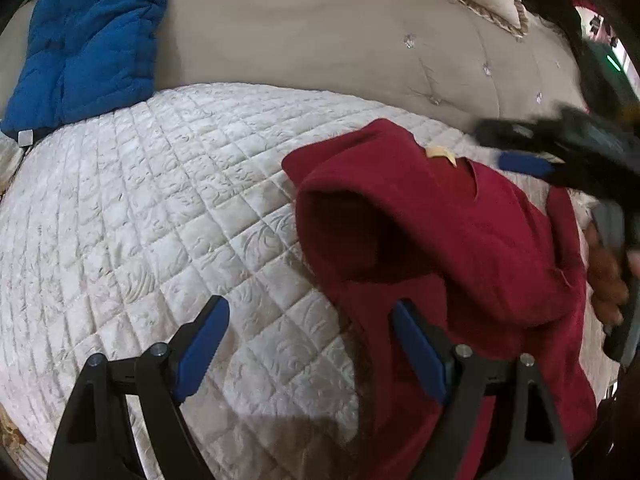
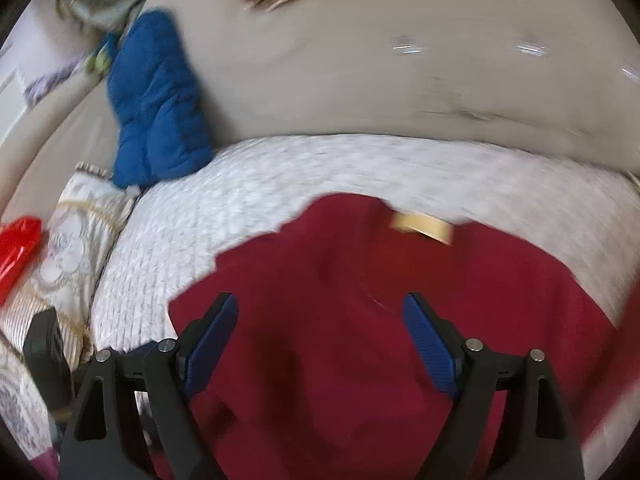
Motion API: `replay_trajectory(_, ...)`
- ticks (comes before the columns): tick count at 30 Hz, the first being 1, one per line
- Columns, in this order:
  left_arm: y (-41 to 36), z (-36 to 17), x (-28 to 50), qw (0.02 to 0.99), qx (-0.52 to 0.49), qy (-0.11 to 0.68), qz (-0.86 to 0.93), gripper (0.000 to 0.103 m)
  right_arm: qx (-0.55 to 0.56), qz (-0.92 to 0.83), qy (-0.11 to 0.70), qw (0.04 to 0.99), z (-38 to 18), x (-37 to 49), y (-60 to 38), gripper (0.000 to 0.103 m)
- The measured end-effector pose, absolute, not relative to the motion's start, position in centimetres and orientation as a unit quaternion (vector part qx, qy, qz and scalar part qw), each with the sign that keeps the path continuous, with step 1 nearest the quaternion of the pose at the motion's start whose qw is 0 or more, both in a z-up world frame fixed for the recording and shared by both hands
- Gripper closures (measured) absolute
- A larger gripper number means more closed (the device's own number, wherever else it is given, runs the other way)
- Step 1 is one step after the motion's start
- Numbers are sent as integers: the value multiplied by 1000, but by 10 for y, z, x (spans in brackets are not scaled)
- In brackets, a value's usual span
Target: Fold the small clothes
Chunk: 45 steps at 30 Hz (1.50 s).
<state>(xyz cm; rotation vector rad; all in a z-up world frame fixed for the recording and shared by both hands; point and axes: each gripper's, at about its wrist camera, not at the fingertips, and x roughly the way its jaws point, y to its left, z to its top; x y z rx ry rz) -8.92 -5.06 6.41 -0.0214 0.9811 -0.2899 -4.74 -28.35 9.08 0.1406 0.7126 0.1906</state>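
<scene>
Garment: a dark red top (image 1: 460, 240) lies partly folded on a white quilted cover (image 1: 160, 200).
Left gripper (image 1: 310, 344): jaws apart, empty, at the top's edge.
Right gripper (image 2: 320, 340): jaws apart, empty, above the top.
Nearby: a blue padded item (image 1: 88, 40).

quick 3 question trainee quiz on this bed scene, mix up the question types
1. True or false: the left gripper is shut on the red garment.
2. What lies on the white quilt? A) red garment B) green towel C) grey sock
3. Fill in: the tan tag sits at the garment's ____.

Key: 1 false, both it and the right gripper are open; 2 A; 3 neckline
</scene>
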Motion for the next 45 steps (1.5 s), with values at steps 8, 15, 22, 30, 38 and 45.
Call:
replay_trajectory(8, -63, 52, -53, 869, -18, 473, -141, 16, -20, 104, 397, 911, 80, 6, -245, 47)
replay_trajectory(15, -60, 52, -40, 871, -26, 466, -153, 16, -15, 50, 409, 911, 70, -78, -336, 47)
replay_trajectory(22, -66, 48, -44, 870, -18, 469, -148, 16, -35, 6, 454, 890, 27, -117, -365, 77)
replay_trajectory(30, -52, 65, -56, 876, -18, 461, -139, 16, -128, 14, 402, 907, 48, -149, -350, 103)
replay_trajectory(38, -45, 76, -74, 874, -28, 458, -161, 16, -111, -153, 355, 916, 93, -146, -415, 103)
replay_trajectory(45, -69, 76, -84, 862, -24, 465, -200, 16, -13, -51, 331, 942, 107, -111, -380, 86)
